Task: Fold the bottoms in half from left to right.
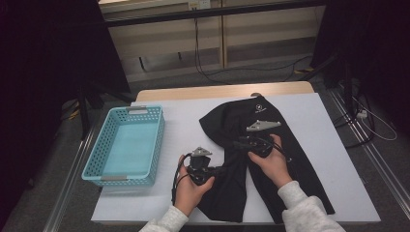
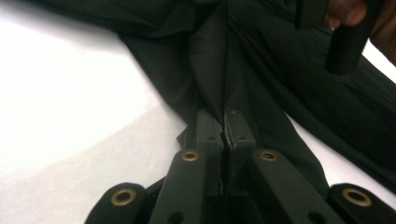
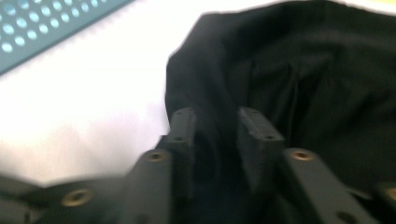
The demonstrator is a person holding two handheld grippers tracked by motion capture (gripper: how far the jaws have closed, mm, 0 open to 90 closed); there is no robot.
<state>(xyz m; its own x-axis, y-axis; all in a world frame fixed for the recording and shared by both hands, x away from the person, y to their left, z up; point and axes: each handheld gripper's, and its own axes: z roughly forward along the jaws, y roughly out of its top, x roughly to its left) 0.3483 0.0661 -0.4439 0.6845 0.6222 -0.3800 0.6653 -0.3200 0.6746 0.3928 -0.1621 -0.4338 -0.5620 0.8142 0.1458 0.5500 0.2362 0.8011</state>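
Black trousers spread on the white bench, a pair of tongs at each side of the fabric.

The trousers [image 1: 270, 159] lie across the middle of the bench [image 1: 183, 121], legs toward the person, right of the turquoise basket [image 1: 126, 145]. The left tongs [image 2: 224, 126] are pressed together, pinching a fold of the cloth near its left edge. The right tongs [image 3: 217, 130] stand spread a little apart above the dark fabric, pads not pressing on it; that view is blurred.

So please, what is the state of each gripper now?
Left gripper: closed on a fold of the black garment.
Right gripper: open above the garment, holding nothing.
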